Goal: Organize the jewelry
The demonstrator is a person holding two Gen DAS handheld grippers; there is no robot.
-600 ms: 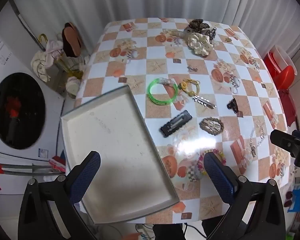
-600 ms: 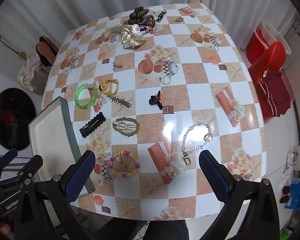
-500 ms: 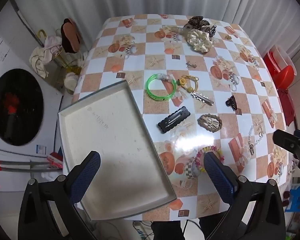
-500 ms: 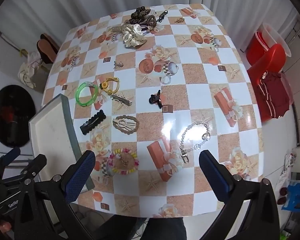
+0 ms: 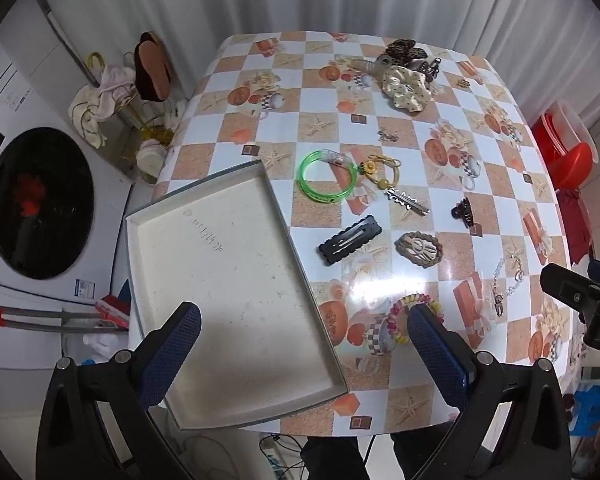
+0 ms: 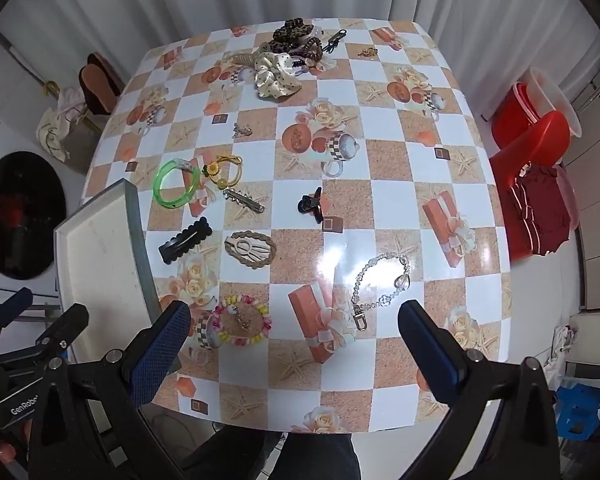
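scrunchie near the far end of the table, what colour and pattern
Cream scrunchie with small dark polka dots; clearest in the right wrist view.

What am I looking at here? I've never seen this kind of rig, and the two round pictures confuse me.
No robot: a person holds a two-finger tool in each hand, each with a fisheye camera looking along its blue fingers. One picture is from the left tool, the other from the right tool. Both are open and hold nothing. On the checkered table lie an empty white tray, a green bangle, a black hair clip, a beaded bracelet and a silver chain.
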